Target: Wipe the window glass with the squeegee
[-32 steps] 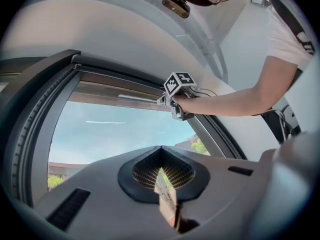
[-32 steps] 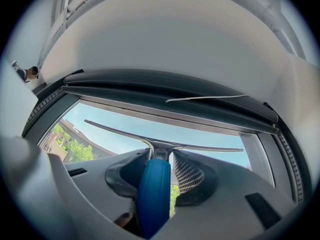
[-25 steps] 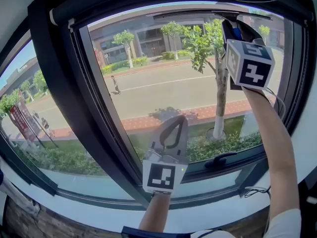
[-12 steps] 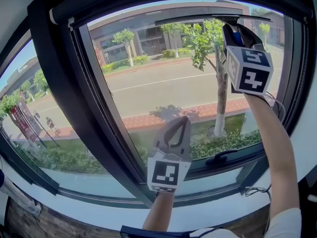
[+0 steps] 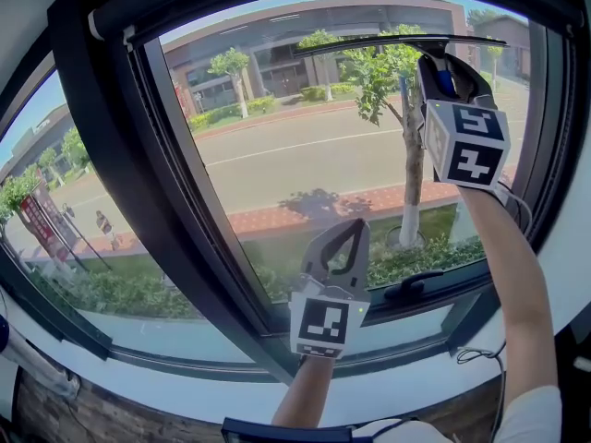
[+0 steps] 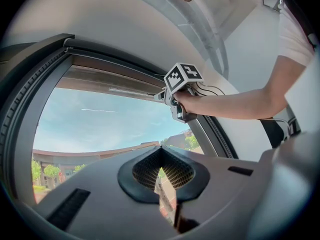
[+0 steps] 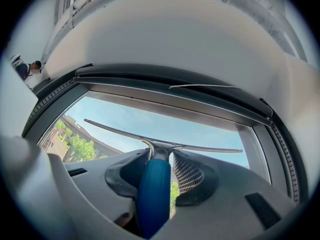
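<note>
The right arm (image 5: 506,275) is stretched upward with the forearm bare, and the right gripper (image 5: 445,63) is held at about one o'clock in the head view, its marker cube (image 5: 466,141) turned toward the camera. Its jaws are closed around the blue handle of the squeegee (image 7: 153,194). The left forearm (image 5: 309,397) is seen rising from six o'clock. The left gripper (image 5: 353,225) is pointed toward twelve, its jaws brought together at the tips with nothing seen between them.

No words, numbers or brand names can be read. Outside the window, at nine o'clock, a red sign (image 5: 35,227) carries marks too small to make out. The left marker cube (image 5: 325,325) and right marker cube (image 5: 466,144) bear only black-and-white square patterns.
</note>
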Demonstrator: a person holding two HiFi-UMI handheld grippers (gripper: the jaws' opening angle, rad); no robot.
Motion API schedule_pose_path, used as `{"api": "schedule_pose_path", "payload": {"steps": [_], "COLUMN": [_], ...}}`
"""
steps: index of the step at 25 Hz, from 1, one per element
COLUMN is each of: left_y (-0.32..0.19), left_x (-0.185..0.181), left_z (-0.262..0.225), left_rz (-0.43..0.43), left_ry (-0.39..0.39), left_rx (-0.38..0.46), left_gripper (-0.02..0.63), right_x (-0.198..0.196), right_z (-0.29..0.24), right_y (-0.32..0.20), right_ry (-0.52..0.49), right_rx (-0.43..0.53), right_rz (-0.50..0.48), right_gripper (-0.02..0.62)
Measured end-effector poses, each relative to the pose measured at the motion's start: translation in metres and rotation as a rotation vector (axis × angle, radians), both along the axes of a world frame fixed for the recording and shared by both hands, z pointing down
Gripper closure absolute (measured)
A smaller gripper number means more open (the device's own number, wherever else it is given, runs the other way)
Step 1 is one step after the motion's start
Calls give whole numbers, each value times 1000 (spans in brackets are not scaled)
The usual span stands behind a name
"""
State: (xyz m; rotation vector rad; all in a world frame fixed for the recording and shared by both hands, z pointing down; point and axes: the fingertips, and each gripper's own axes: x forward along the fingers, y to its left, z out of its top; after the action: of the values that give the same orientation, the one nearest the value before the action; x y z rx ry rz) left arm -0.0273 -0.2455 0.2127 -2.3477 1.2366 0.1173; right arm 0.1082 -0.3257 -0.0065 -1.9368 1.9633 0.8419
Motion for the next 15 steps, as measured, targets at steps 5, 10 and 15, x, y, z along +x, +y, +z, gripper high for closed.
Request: {"api": "schedule_pose_path", "payload": {"steps": [5, 10, 15], "left_y": [-2, -6, -5], "left_x": [9, 15, 15], "left_z": [12, 21, 25], "left_rz": [13, 22, 9], "left_ry": [-13, -14, 27], "left_rx": [-28, -53, -58], "left_gripper": [604, 604, 604], "right_x": [-1, -4, -2], "right_z": [12, 27, 46], "right_y": [0, 0, -2], "right_ry": [1, -11, -11], "right_rx": [-5, -13, -30], "right_rz": [-2, -7, 4], "right_gripper": [446, 446, 446]}}
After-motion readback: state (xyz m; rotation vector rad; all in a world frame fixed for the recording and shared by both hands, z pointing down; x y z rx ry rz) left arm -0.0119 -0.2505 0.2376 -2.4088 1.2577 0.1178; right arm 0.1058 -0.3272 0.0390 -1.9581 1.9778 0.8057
